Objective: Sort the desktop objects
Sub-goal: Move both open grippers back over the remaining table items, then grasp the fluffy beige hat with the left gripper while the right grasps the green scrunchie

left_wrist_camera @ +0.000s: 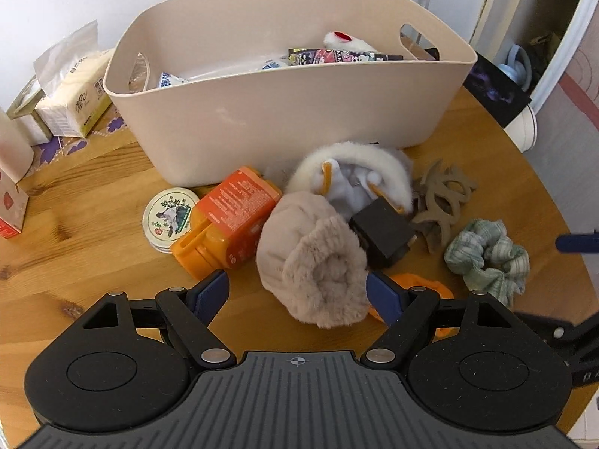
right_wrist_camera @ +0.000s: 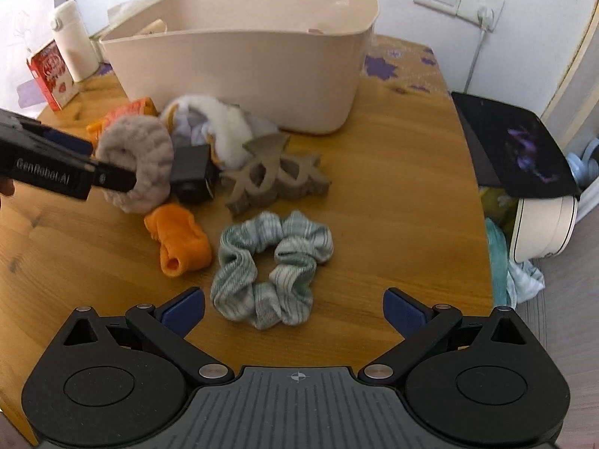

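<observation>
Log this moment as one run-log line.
left gripper: open, around beige fuzzy scrunchie | right gripper: open, near green scrunchie | bin: partly filled

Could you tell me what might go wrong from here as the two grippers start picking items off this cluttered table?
1. The open left gripper brackets the beige fuzzy roll, which touches the black cube and the orange bottle; lifting may drag them.
2. The orange sock lies beside that roll and could get pinched too.
3. The open right gripper hangs over the green plaid scrunchie; its soft loop may slip or fold.
</observation>
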`<state>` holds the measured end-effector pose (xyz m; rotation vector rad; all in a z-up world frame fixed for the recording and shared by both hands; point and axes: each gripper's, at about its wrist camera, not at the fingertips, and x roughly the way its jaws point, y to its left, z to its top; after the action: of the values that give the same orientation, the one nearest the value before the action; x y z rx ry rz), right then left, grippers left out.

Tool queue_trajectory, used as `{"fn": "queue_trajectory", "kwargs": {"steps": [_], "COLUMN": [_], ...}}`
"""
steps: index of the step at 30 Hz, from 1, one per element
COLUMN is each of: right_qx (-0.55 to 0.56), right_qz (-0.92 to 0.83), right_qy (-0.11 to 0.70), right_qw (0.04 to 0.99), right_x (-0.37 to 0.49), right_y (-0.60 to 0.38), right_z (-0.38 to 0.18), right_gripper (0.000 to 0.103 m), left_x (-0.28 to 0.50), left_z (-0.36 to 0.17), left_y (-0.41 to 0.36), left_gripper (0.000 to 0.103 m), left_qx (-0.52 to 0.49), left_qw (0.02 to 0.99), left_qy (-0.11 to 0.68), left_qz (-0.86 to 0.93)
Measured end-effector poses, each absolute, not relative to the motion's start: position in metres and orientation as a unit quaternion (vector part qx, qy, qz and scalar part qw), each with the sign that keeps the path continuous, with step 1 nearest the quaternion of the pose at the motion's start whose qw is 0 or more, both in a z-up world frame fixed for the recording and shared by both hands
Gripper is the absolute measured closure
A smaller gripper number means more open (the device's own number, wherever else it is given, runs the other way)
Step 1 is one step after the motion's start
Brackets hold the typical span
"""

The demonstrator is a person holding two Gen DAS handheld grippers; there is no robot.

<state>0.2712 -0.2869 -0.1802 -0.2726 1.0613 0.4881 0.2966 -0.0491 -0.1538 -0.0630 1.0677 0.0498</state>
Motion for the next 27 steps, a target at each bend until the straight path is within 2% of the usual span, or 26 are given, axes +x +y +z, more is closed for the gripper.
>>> {"fn": "queue_trajectory", "kwargs": {"steps": [11, 13, 15, 17, 23, 25, 27], "right_qx": [-0.130, -0.130, -0.129, -0.126, -0.118, -0.118, -0.116], "right_qz": [0.205, 0.203, 0.202, 0.203, 0.213, 0.215, 0.215], "right_qy": [0.511, 0.511, 0.511, 0.512, 0.510, 0.510, 0.511], "right_qw": [0.825, 0.825, 0.826, 0.825, 0.825, 0.824, 0.824], "right_x": [0.280, 0.281, 0.282, 0.283, 0.284, 0.285, 0.286], "right_y": [-0.279, -0.277, -0.275, -0.272, -0.265, -0.262, -0.262], "right_z": [-0.195, -0.196, -0.197, -0.198, -0.198, -0.199, -0.199], "right_gripper": [0.000, 0.000, 0.000, 0.001, 0.028, 0.044, 0.051], "left_x": [0.311, 0.312, 0.315, 0.317, 0.320, 0.320, 0.320], "left_z": [-0.173, -0.176, -0.180, -0.181, -0.183, -0.183, -0.183], "left_y": [-0.056, -0.055, -0.053, -0.051, -0.048, -0.047, -0.046], "left_gripper": [0.022, 0.025, 0.034, 0.036, 0.044, 0.048, 0.053], "left_qx": [-0.030, -0.038, -0.048, -0.057, -0.068, -0.070, -0.069], "left_qw": [0.854, 0.853, 0.849, 0.847, 0.846, 0.846, 0.845], "left_qy": [0.519, 0.521, 0.526, 0.528, 0.529, 0.529, 0.530], "left_qz": [0.017, 0.014, 0.011, 0.013, 0.006, 0.004, 0.003]}}
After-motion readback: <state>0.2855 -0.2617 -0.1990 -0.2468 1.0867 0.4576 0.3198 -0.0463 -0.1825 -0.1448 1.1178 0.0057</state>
